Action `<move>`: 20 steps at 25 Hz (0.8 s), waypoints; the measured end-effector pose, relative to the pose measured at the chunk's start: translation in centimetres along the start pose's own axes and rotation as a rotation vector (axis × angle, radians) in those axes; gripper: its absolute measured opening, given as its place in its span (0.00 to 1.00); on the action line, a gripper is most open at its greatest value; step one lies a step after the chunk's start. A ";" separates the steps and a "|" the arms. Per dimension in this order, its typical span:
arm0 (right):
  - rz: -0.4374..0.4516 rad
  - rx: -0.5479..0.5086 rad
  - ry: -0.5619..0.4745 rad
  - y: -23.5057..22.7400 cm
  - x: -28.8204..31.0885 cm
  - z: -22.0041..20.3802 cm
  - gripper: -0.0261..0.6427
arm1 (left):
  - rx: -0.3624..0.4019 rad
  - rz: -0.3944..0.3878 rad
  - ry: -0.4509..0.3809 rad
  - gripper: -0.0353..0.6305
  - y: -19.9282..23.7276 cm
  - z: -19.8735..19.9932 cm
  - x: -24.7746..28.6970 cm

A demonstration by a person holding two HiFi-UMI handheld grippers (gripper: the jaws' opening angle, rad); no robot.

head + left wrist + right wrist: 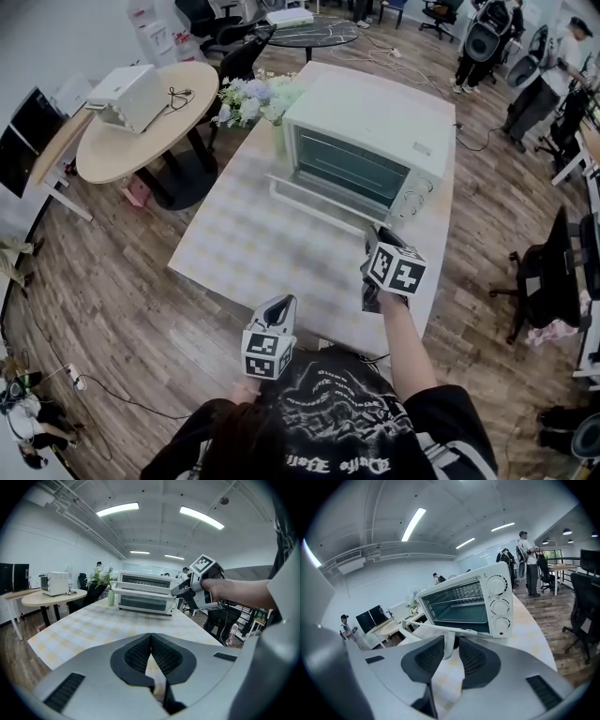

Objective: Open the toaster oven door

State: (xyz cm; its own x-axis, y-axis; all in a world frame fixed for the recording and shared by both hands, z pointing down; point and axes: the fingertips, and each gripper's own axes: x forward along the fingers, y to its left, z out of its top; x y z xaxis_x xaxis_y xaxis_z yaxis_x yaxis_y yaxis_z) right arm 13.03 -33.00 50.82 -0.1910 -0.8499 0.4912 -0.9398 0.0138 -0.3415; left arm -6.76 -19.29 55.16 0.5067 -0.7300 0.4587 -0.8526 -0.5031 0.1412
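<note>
Open-plan office with a wooden floor [112, 309]; people [553, 75] stand far beyond the right tool, well apart from it; a long counter [244, 253] under a pale checked cloth runs away from the person.

Right tool [377, 234] reaches to the far end of the counter, where a white toaster oven [375, 122] stands directly ahead of it; the oven's glass door [347, 169] hangs part-way open, tipped out and down toward the tool. Inside the oven, above and beyond the tool's tips, a wire rack [458, 592] spans the cavity; three dials [500, 606] sit in a column up and to the right of the tips.

The door's white handle bar [439, 626] crosses just above the tool's tips, and one of its posts drops between the jaws; the jaws stand narrow around that post; it lies against the left pad [430, 656], with a dark sliver showing beside the right pad.

Left tool [281, 302] sits low, close in front of the person, well behind the right tool and apart from the oven; its jaws are pressed together with nothing between them.

Left of the oven as the right tool faces it, a vase [278, 139] holds pale flowers [248, 98]; further left, a round counter [112, 150] carries a white appliance [131, 94].
</note>
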 end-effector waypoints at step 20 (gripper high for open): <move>-0.060 0.100 0.087 -0.2 0.2 -5.6 0.18 | -0.009 0.003 0.000 0.08 1.9 -0.2 0.0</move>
State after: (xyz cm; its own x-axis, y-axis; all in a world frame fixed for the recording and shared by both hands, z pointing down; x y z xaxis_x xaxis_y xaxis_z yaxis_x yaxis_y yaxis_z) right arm 11.62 -30.24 55.51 -0.1634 -0.7988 0.5790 -0.9183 -0.0913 -0.3852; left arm -8.36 -20.17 55.56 0.5045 -0.7311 0.4594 -0.8550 -0.4971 0.1478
